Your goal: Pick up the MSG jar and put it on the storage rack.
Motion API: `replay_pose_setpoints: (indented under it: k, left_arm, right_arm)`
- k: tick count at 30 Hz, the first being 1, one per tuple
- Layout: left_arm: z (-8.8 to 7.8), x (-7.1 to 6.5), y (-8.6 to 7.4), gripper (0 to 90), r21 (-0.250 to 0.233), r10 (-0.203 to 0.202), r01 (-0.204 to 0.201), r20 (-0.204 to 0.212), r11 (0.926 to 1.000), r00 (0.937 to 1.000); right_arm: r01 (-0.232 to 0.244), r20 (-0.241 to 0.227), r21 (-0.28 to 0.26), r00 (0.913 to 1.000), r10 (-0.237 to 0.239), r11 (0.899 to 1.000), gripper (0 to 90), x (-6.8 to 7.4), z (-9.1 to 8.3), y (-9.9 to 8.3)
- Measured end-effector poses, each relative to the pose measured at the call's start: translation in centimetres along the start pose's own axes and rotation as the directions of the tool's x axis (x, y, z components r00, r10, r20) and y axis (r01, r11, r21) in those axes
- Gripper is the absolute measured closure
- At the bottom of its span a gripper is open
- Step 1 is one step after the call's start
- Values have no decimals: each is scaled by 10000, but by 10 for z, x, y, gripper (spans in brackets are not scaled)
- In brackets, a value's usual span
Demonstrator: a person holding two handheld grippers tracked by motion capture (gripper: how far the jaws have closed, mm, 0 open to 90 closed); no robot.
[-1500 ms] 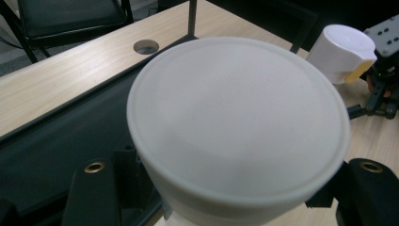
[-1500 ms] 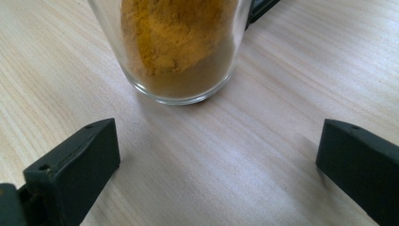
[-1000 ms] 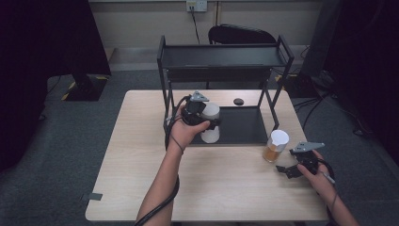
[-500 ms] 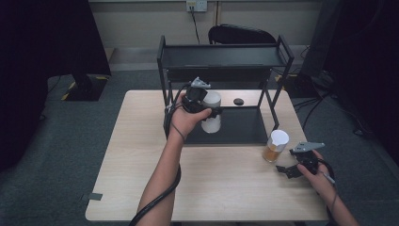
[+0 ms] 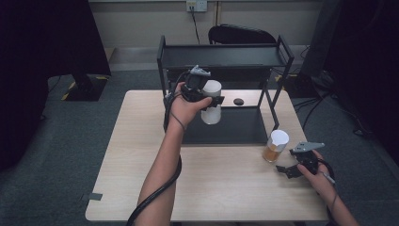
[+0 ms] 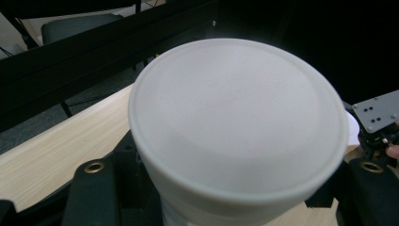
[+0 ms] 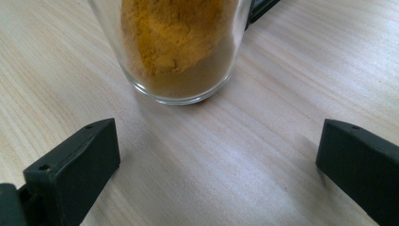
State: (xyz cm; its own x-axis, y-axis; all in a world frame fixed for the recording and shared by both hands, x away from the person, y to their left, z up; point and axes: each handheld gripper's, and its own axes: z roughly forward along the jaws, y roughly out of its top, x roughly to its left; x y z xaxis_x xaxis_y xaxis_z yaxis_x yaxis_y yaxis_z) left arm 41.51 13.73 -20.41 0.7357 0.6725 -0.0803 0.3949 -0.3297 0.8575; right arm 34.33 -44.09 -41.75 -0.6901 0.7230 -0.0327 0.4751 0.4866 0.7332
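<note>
Left gripper (image 5: 212, 100): I have it clenched on the white jar (image 5: 211, 109), its jaws pressing the sides just under the lid; in the left gripper view the lid (image 6: 237, 115) sits right between the jaws.
White jar: I hold it upright in the air, over the front left part of the rack's (image 5: 225, 56) lower tray (image 5: 235, 127), below and in front of the top shelf (image 5: 221, 55).
Room around the jar: the rack's left post (image 5: 162, 70) stands close behind my left hand (image 5: 186, 106); the tray to the right of the jar is bare as far as the right posts.
Right gripper (image 5: 288, 170): released, jaws spread wide with nothing between them, low over the desk (image 5: 141, 155) near its right front corner.
Spice jar (image 5: 275, 146): a glass with orange powder and a white lid, standing on the desk just ahead of the right gripper's jaws and apart from them; in the right gripper view its base (image 7: 181, 84) sits ahead of the gap between them.
Spice jar edges: it stands just beyond the tray's front right corner, a little in from the desk's right edge.
Small dark object (image 5: 238, 101): lies at the back of the desk, between the rack's posts, too small for me to tell what it is.
Open desk: the front half and the left side are bare wood.
</note>
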Motion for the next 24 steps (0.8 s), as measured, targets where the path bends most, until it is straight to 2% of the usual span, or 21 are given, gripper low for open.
replay_pose_setpoints:
  k: [3,13,18,24]
  left_arm:
    - [-2,3,4,342,-65,-85,86,89,9999,9999]
    - [-9,-4,27,342,-32,89,-89,-223,10000,9997]
    - [-13,-4,36,342,-188,66,-70,-183,9998,9998]
    - [-18,-6,49,342,-113,123,-126,-284,9999,9995]
  right_arm:
    - [0,0,0,10000,0,10000,0,0,0,0]
    - [1,0,0,10000,-1,10000,0,0,0,0]
    - [2,-1,6,10000,-2,10000,0,0,0,0]
    - [2,-1,5,10000,-2,10000,0,0,0,0]
